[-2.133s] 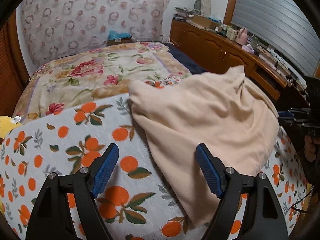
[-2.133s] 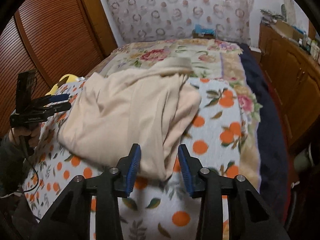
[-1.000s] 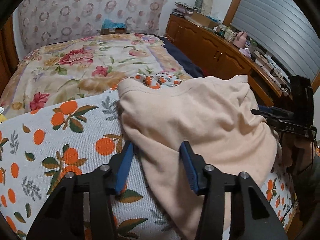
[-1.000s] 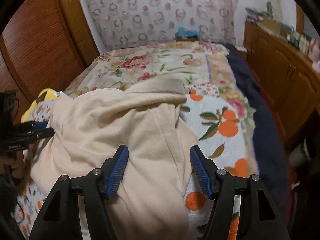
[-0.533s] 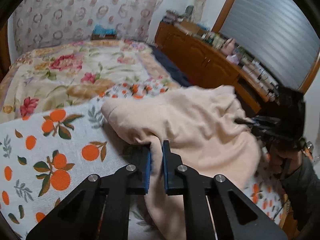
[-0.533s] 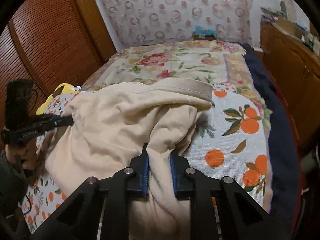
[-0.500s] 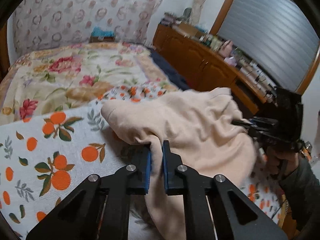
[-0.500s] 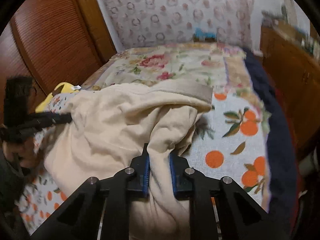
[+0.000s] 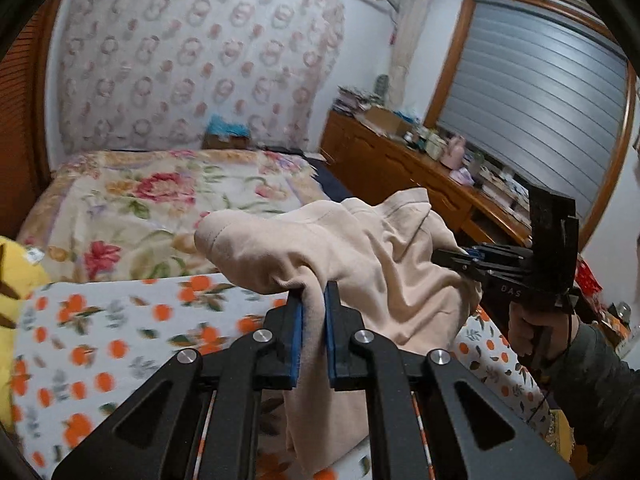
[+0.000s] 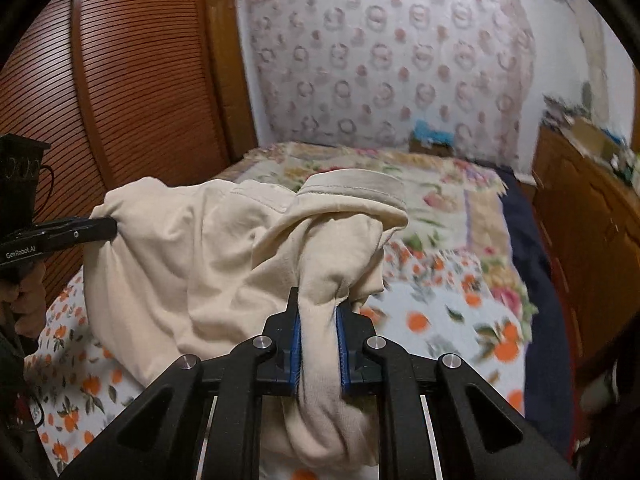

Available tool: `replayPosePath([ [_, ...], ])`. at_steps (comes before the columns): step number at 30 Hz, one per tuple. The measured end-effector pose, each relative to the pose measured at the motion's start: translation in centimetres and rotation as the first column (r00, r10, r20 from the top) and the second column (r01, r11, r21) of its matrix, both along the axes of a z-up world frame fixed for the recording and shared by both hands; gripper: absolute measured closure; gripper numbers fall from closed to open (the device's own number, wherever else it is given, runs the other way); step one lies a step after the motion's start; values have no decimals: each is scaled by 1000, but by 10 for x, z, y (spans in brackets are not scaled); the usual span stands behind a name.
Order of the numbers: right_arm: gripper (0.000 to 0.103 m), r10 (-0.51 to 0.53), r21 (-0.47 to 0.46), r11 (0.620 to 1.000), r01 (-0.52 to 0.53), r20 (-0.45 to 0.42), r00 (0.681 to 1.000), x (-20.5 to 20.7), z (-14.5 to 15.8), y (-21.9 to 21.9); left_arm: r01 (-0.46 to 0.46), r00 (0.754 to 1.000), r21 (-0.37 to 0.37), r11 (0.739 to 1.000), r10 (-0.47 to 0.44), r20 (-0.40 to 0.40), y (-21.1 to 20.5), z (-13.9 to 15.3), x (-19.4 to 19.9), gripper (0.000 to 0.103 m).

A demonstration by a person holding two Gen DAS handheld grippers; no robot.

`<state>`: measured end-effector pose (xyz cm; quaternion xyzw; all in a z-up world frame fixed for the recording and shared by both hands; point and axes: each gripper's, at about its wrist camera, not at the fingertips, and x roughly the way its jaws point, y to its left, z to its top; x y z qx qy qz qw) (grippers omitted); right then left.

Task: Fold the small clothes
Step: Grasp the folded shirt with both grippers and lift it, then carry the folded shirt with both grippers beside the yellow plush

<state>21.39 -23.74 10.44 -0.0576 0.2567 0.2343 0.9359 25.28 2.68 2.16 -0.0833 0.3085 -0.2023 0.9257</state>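
Above orange-print sheet (image 9: 100, 344): left gripper (image 9: 313, 300), right gripper (image 10: 319, 312) fingers clamped on cream garment (image 9: 360, 256) edges, lifted.

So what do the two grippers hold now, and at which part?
Both hold the cream garment. The left gripper pinches a bunched fold at one edge; the right gripper pinches a bunched fold at the opposite side, below the hemmed band.

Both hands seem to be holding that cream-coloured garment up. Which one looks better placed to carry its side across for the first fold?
Probably the left gripper. Both are shut on the cream garment, but it pinches a thin edge with open orange-print blanket beside it, while the right gripper clamps a thick bunch.
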Motion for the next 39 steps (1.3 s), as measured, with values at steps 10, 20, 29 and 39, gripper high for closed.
replayPosePath([
  [10,89,241,-80,969,-235,69,968,62,12,116,-272,962,5,962,271,31,112,-6,-50,93],
  [20,89,467,-264,854,-449,6,884,154,-13,288,-522,851,0,853,521,-67,201,-68,-79,93],
  [29,89,555,-303,790,-533,-18,832,199,-24,363,-590,803,-2,808,587,-102,212,-89,-100,93],
  [39,57,441,-252,859,-445,-73,894,241,-44,364,-604,781,66,794,607,-150,227,-98,-95,77],
])
